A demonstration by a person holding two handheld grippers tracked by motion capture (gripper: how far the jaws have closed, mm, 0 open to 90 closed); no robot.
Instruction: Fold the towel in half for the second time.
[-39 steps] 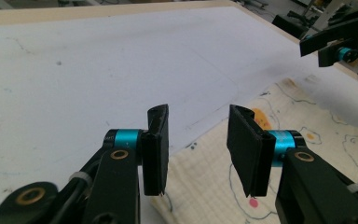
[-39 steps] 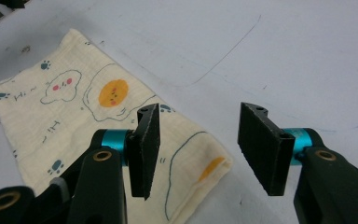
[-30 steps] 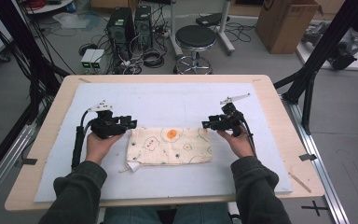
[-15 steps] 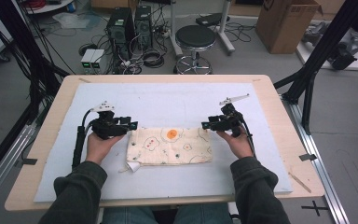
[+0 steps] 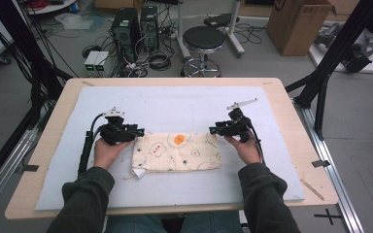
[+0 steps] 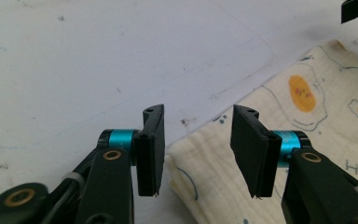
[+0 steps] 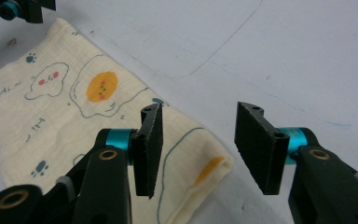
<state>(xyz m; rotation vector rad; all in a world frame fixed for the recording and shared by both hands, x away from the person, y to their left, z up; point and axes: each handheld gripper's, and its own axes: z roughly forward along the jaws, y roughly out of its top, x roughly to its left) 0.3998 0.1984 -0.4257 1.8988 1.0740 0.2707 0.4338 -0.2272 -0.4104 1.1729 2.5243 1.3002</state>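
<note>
as the folded cloth (image 5: 177,151) lies limp on the mat (image 5: 184,104), its far corners suit pinching; left gripper (image 6: 196,140) and right gripper (image 7: 198,144) jaws, just narrowing, straddle them, gripping nothing.

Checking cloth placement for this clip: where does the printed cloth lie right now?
In the high view the printed cloth lies flat on the pale blue mat, near the person's edge, between the left gripper and the right gripper.
</note>
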